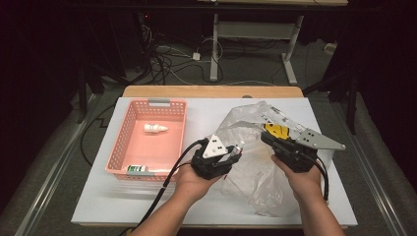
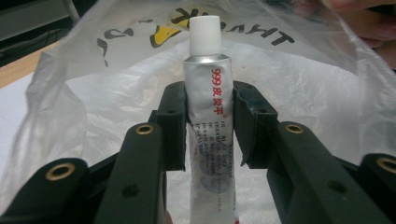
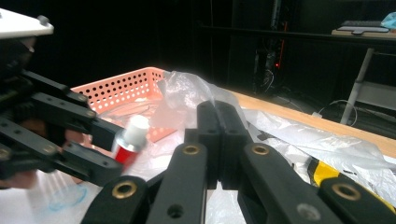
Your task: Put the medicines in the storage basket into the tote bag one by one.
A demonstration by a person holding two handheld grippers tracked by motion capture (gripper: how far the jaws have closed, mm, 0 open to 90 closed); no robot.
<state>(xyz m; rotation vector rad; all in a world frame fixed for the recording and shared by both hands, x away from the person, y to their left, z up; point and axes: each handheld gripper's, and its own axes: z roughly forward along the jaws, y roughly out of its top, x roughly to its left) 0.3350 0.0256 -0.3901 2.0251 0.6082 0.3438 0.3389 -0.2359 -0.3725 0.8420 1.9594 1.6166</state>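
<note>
A silver ointment tube [image 2: 208, 93] with a white cap and red print stands between the pads of my left gripper [image 2: 210, 112], which is shut on its middle. From above, that left gripper [image 1: 235, 150] holds the tube [image 1: 238, 147] at the mouth of a clear plastic bag [image 1: 251, 172] with yellow and black print. My right gripper [image 1: 268, 136] is shut on the bag's upper edge and holds it lifted. In the right gripper view the shut jaws of the right gripper [image 3: 219, 121] pinch the film [image 3: 187, 88], with the tube [image 3: 133, 137] at the left.
A pink perforated basket [image 1: 123, 142] sits at the left of the white tabletop and holds a small white bottle [image 1: 155, 129] and a green-and-white box [image 1: 137, 169]. Cables and a desk frame lie on the floor beyond the table's far edge.
</note>
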